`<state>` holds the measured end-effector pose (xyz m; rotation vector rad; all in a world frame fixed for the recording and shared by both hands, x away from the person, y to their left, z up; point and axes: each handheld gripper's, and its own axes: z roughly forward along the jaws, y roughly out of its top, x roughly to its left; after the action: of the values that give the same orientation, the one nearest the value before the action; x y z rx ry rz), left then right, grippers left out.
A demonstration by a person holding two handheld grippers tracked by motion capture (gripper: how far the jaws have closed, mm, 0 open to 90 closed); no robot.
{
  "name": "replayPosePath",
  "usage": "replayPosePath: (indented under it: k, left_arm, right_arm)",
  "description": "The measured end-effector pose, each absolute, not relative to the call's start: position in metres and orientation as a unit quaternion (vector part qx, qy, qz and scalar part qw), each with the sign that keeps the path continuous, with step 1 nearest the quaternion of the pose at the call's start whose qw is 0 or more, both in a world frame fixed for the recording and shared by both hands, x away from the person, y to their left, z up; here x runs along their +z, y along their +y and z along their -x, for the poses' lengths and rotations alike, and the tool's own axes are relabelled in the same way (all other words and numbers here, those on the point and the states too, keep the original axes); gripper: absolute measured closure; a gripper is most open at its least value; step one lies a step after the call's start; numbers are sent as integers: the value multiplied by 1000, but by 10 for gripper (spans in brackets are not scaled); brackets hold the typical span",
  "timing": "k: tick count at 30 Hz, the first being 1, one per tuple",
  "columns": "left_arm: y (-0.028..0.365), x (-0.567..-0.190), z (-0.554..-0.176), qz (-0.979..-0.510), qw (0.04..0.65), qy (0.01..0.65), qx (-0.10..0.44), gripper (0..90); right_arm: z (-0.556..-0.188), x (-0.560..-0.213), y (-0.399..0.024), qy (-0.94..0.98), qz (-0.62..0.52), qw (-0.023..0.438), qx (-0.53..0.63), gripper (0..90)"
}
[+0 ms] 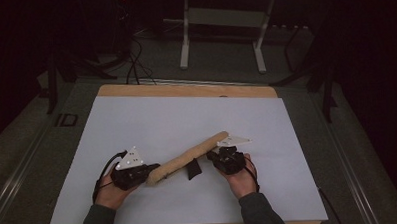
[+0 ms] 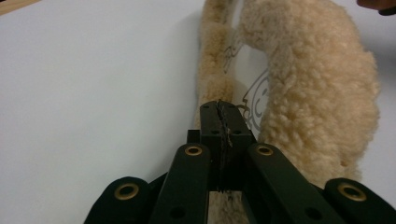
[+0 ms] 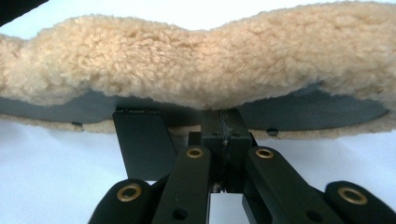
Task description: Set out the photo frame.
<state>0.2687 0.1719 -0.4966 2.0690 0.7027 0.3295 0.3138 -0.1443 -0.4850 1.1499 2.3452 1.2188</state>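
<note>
The left gripper is held low at the near left of the white sheet, and its two black jaws are seen pressed together in the left gripper view, where a thin edge of the fleece cover is pinched between the tips. In that same view the cover's pale printed lining is shown between two woolly folds, a detail that is lost in the dim high view. The right gripper is held at the far end of the cover, and in the right gripper view its jaws are likewise closed tight, their tips tucked under the woolly edge where a dark inner lining is exposed; whether cloth is actually clamped there cannot be told. A black strap is seen hanging from the cover just beside these jaws, and it appears in the high view as a small dark tab under the cover's middle. From above, the cover is shown as a long tan roll laid slantwise across the sheet, from the left gripper up toward the right one, with a hand behind the left gripper and another hand behind the right. The sheet is laid on a wooden table, beyond which a white frame stands on the dark floor.
</note>
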Motion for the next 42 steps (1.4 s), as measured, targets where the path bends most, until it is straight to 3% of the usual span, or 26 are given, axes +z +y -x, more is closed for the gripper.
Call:
replayPosePath:
  k: [42]
  left_arm:
    - [129, -497, -254, -854, 458, 226, 99, 900]
  right_arm:
    - [-332, -481, -121, 818, -390, 126, 404, 900]
